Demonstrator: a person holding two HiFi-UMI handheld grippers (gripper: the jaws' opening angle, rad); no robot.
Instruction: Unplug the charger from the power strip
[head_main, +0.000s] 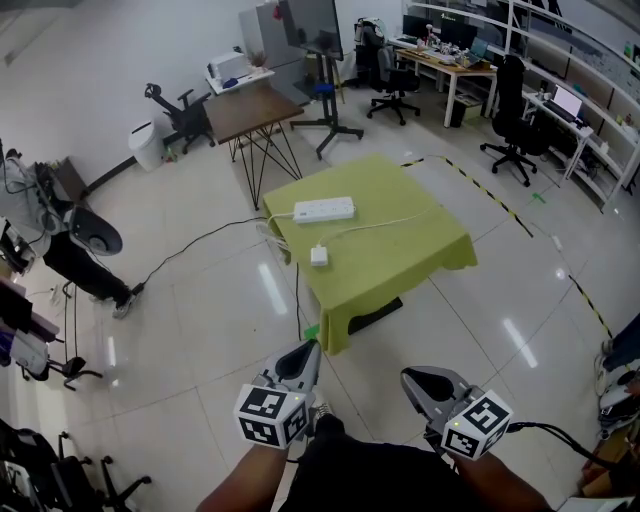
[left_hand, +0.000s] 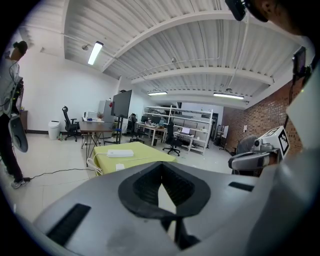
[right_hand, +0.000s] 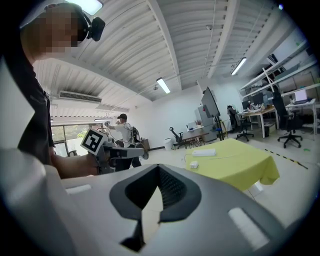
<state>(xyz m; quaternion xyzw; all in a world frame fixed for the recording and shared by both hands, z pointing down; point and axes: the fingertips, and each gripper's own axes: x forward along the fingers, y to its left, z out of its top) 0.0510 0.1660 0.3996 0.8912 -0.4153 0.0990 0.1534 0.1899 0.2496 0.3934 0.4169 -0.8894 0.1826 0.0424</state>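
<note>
The left gripper (head_main: 306, 352) and right gripper (head_main: 412, 380) both have their fingers clenched on nothing and sit well short of the table (head_main: 420, 250). The white charger (head_main: 319, 256) lies by the table's near-left edge, close to the power strip (head_main: 324, 209) but apparently apart from it. The strip's long axis runs along the far-left edge. Both items lie ahead; the left gripper is nearer.

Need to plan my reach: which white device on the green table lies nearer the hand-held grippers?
The small square charger, not the long power strip behind it.
</note>
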